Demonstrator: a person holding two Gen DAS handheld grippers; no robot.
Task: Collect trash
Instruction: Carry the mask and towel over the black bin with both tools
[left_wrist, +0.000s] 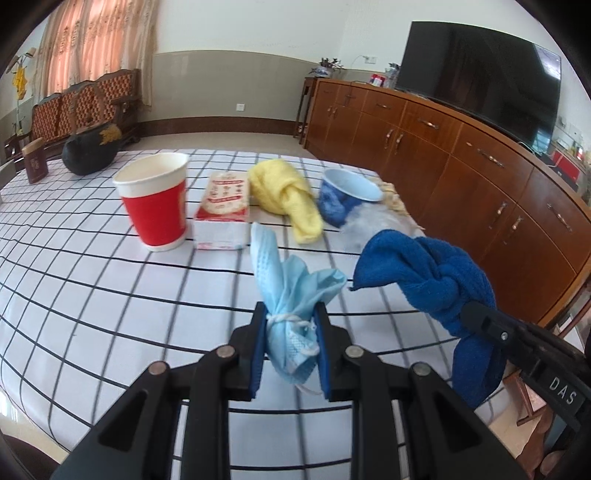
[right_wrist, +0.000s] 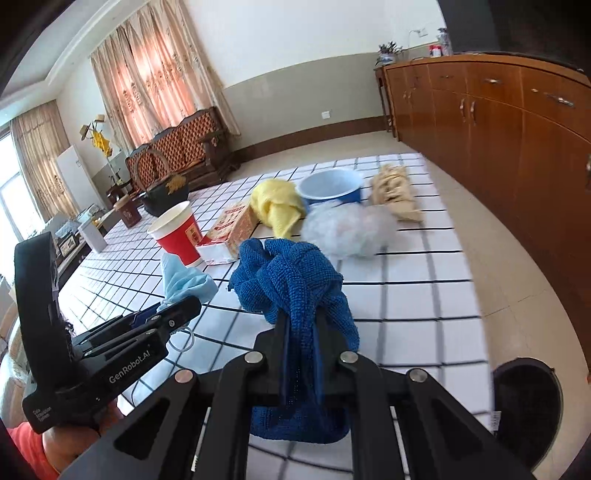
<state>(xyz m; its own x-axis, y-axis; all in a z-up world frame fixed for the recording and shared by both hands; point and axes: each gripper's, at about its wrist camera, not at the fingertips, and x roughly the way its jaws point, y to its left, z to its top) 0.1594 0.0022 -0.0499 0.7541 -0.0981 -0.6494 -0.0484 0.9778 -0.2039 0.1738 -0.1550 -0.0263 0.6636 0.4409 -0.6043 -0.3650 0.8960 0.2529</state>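
Carrying stage: left hand-held gripper (left_wrist: 290, 332) pinching blue face mask (left_wrist: 291, 288); right hand-held gripper (right_wrist: 301, 332) clamping knotted blue cloth (right_wrist: 291, 280). Next: locate bin, probably dark round bin (right_wrist: 526, 402) beside table (right_wrist: 424, 280).

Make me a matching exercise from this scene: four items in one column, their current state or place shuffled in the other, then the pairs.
1. face mask
2. blue cloth
3. red paper cup
4. small blue cup

A. upright on the checked tablecloth
B. tipped on its side
C. pinched between the left gripper's fingers
D. pinched between the right gripper's fingers

Pairs: 1-C, 2-D, 3-A, 4-B
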